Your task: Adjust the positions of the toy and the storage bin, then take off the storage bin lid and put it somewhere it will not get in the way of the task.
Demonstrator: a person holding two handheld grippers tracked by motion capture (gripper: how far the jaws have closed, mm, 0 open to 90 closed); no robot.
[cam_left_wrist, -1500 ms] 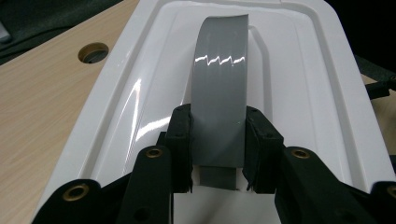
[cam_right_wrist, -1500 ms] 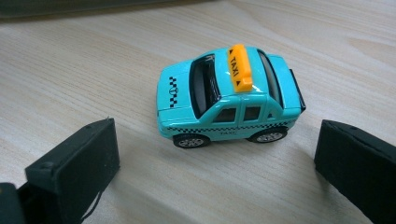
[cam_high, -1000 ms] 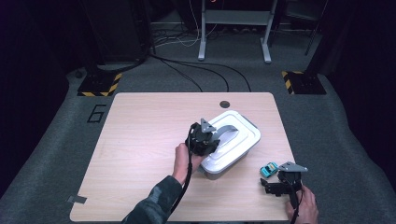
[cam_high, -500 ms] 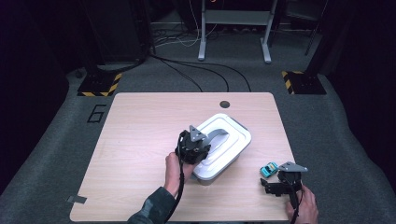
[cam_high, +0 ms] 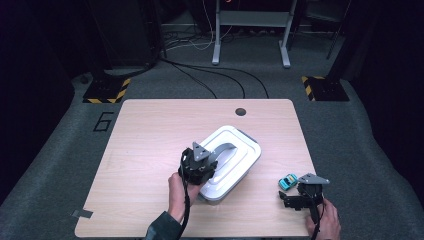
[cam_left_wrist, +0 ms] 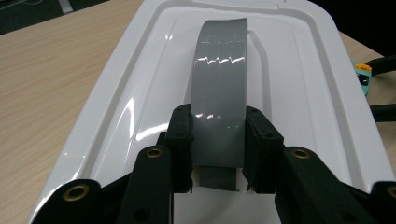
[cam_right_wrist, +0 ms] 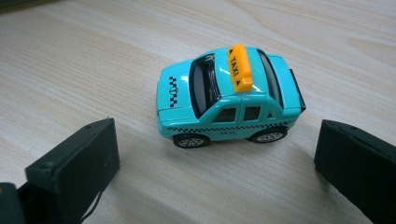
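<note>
A white lidded box [cam_high: 235, 155] [cam_left_wrist: 299, 70] lies slantwise on the wooden table [cam_high: 145, 140], right of its middle. A grey strap handle [cam_left_wrist: 218, 88] [cam_high: 225, 148] arches over the lid. My left gripper [cam_high: 201, 166] [cam_left_wrist: 218, 144] is shut on the near end of that handle, one pad on each edge. A small teal toy taxi [cam_right_wrist: 229, 95] [cam_high: 287, 181] with an orange roof sign stands on the table near the front right corner. My right gripper [cam_right_wrist: 215, 163] [cam_high: 294, 190] is open just short of the taxi, its pads apart from it on both sides.
The table has a round dark cable hole [cam_high: 240, 111] at the back edge and a strip of tape [cam_high: 81, 214] at the front left corner. Cables and stand legs [cam_high: 250, 55] lie on the carpet beyond.
My left gripper has drawn the white box by its handle to the left and toward the table's front edge. The right gripper and the taxi have stayed put.
</note>
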